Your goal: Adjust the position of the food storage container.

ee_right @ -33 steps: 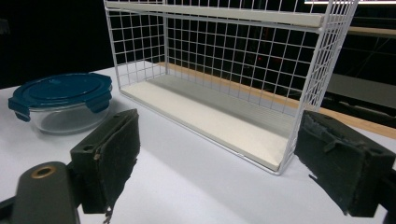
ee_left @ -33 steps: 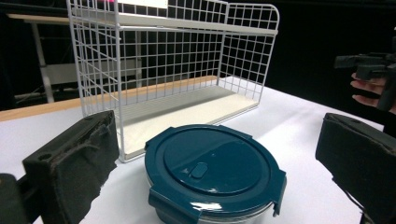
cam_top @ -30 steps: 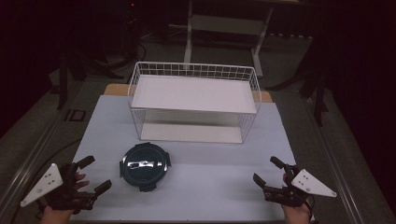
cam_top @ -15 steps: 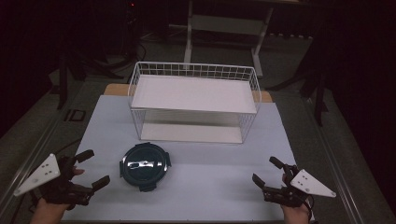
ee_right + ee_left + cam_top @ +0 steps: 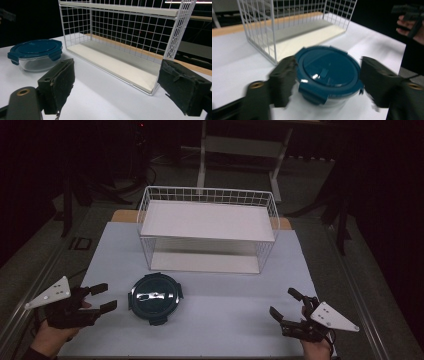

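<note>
The tabletop (image 5: 210, 320) is viewed from above, looking forward. The rack (image 5: 207, 227) and container (image 5: 328, 72) are shared by both low gripper views, the left nearer.

Teal lid (image 5: 328, 68), seemingly white rack (image 5: 207, 227)

Both grippers low at the near edge, hand-held.
Left gripper (image 5: 102, 298) jaws spread wide, pointing right; right gripper (image 5: 286, 306) jaws spread wide, pointing up-left.
</note>
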Demonstrator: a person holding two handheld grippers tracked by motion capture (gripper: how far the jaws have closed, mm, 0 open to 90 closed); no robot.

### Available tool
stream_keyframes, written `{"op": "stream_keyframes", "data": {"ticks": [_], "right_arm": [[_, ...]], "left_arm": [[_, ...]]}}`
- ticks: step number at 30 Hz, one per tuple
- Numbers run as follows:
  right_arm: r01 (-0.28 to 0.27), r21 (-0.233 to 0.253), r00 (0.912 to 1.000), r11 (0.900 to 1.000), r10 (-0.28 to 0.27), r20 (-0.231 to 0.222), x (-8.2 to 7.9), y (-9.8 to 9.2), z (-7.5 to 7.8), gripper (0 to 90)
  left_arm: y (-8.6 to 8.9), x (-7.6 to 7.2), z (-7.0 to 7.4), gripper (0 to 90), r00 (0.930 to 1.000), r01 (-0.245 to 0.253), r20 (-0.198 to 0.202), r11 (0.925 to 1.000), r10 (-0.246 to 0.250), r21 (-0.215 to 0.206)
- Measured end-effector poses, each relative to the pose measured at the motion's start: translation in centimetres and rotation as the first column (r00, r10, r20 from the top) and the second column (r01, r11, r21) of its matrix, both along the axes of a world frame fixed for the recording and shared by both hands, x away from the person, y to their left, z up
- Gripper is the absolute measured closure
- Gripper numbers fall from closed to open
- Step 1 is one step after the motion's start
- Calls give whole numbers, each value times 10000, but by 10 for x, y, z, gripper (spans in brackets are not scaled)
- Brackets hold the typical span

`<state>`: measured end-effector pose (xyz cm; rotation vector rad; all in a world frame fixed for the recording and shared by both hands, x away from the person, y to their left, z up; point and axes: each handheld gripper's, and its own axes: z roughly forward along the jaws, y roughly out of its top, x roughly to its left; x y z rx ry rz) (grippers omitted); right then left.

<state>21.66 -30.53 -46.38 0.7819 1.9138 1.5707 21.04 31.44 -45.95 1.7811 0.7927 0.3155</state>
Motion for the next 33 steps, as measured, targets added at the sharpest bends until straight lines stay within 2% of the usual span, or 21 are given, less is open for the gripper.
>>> {"op": "stream_keyframes", "data": {"ticks": [1, 2, 4, 7, 8, 10, 12, 14, 16, 24, 27, 33], "right_arm": [[0, 0, 10000, 10000, 0, 0, 0, 0, 0, 137], [-7, -12, 10000, 10000, 7, 7, 0, 0, 0, 136], [-34, -12, 10000, 10000, 34, 9, 0, 0, 0, 137], [-49, -8, 10000, 10000, 49, 6, 0, 0, 0, 137], [-55, -13, 10000, 10000, 55, 0, 0, 0, 0, 137], [-72, -4, 10000, 10000, 72, 1, 0, 0, 0, 137], [-71, 1, 10000, 10000, 71, -4, 0, 0, 0, 137], [-88, -9, 10000, 10000, 88, -11, 0, 0, 0, 137], [-103, 22, 9999, 9999, 103, -15, 0, 0, 0, 137], [-124, 0, 9999, 9999, 124, -21, 0, 0, 0, 137], [-95, -1, 10000, 10000, 95, 8, -1, 0, 0, 137], [-95, -12, 10000, 10000, 95, -7, 0, 0, 0, 137]], "left_arm": [[0, 0, 0, 411, 10000, 0, 0, 10000, 0, 0], [1, 2, -4, 411, 9999, -37, -130, 9999, 39, 148], [1, 5, -13, 545, 9990, -7, -436, 9984, 32, 574], [2, 8, -18, 672, 9978, -2, -656, 9971, 52, 760], [1, 12, -24, 672, 9955, -80, -933, 9931, 190, 1174], [0, 17, -29, 793, 9913, -164, -1265, 9888, 355, 1486], [-2, 21, -35, 818, 9862, -99, -1611, 9850, 380, 1720], [-5, 24, -40, 892, 9828, -6, -1809, 9795, 378, 2015], [-10, 25, -43, 897, 9813, 133, -1903, 9757, 293, 2188], [-21, 32, -47, 898, 9775, 509, -2111, 9733, -26, 2238], [-22, 32, -46, 899, 9783, 432, -2071, 9769, 10, 2091], [-23, 34, -44, 899, 9770, 349, -2126, 9741, 138, 2235]]}}
